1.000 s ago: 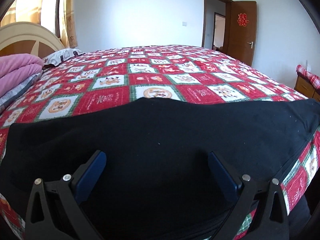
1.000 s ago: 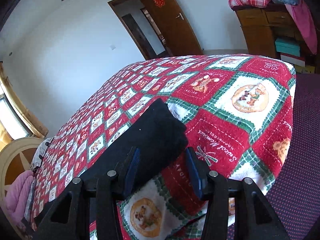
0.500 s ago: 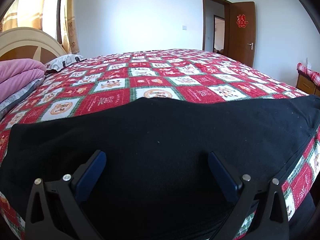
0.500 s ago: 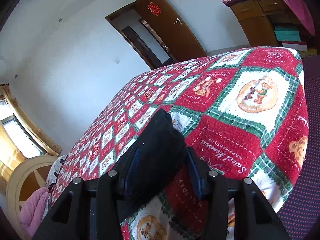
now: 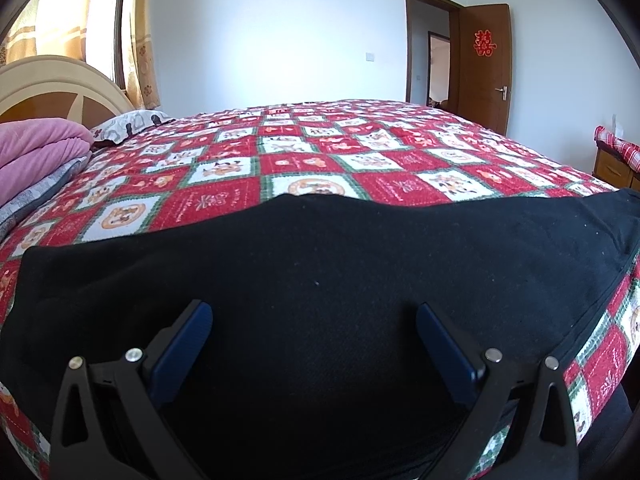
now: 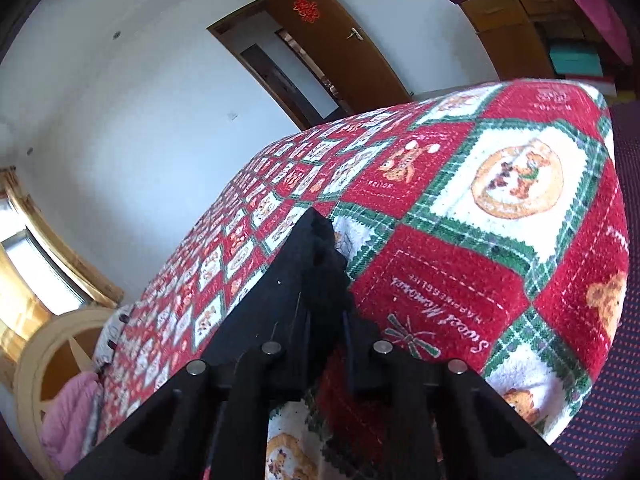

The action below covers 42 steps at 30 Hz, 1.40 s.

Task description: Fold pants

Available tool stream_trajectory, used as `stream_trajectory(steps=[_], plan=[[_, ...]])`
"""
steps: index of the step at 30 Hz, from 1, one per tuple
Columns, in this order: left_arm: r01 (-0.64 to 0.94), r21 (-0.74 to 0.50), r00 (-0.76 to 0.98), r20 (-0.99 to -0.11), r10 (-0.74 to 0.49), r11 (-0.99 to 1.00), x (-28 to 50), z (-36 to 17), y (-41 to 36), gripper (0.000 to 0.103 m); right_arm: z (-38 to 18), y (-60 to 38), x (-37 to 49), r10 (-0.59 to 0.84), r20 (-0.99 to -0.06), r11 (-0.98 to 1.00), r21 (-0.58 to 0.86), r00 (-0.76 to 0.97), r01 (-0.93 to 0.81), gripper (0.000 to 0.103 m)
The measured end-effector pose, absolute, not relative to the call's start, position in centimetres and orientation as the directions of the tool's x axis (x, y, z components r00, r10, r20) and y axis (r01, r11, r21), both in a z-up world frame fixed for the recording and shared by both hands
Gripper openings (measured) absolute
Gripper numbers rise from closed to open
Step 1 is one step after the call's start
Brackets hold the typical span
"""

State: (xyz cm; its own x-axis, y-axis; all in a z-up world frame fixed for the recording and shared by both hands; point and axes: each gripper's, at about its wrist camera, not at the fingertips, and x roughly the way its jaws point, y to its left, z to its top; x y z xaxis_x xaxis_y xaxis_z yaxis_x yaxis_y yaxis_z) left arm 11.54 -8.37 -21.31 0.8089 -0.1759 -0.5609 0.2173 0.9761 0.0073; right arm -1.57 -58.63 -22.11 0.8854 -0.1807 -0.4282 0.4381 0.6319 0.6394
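Black pants (image 5: 320,264) lie spread along the near edge of a bed with a red, green and white patchwork cover (image 5: 320,160). My left gripper (image 5: 314,336) is open, its blue-padded fingers wide apart just above the middle of the cloth, holding nothing. In the right wrist view the narrow end of the pants (image 6: 304,268) runs between the fingers of my right gripper (image 6: 326,320), which is shut on it near the bed's corner.
A folded pink blanket (image 5: 36,148) and a pillow (image 5: 128,124) lie at the headboard (image 5: 48,88) on the left. An open wooden door (image 5: 484,64) is at the far right. A wooden dresser (image 6: 516,12) stands beyond the bed's corner.
My right gripper has closed on the end of the pants; a second ago its fingers were open around it. The left gripper stays open and has sunk a little lower over the cloth.
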Motion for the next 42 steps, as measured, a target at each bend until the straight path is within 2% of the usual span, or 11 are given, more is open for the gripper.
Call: stream_trajectory(steps=[4,11,18,23,35,42], plan=[[0.218,0.005,0.803,-0.570,-0.176,0.976,11.6,-21.3,-8.4,0.103,-22.1,-58.7,-1.7,-0.180,-0.424,0.631,0.642,0.888,0.435,0.009],[0.220,-0.001,0.799,-0.573,-0.181,0.976,11.6,-21.2,-8.4,0.103,-21.2,-58.1,-1.7,-0.194,-0.405,0.672,0.609,0.893,0.422,0.008],[0.212,-0.024,0.792,-0.582,-0.186,0.977,11.2,-21.1,-8.1,0.103,-18.3,-55.5,-1.6,-0.164,-0.319,0.768,0.553,0.933,0.324,0.008],[0.209,-0.037,0.789,-0.583,-0.191,0.977,10.7,-20.9,-7.7,0.103,-17.0,-54.0,-1.3,-0.137,-0.294,0.802,0.527,0.946,0.280,0.008],[0.198,-0.072,0.789,-0.581,-0.203,0.978,10.3,-20.8,-6.7,0.103,-12.1,-44.0,3.2,0.016,-0.239,0.938,0.339,0.971,0.068,0.008],[0.189,-0.083,0.792,-0.576,-0.202,0.978,10.2,-20.8,-6.2,0.103,-11.9,-37.9,5.7,0.146,-0.263,0.956,0.287,0.954,-0.067,0.008]])
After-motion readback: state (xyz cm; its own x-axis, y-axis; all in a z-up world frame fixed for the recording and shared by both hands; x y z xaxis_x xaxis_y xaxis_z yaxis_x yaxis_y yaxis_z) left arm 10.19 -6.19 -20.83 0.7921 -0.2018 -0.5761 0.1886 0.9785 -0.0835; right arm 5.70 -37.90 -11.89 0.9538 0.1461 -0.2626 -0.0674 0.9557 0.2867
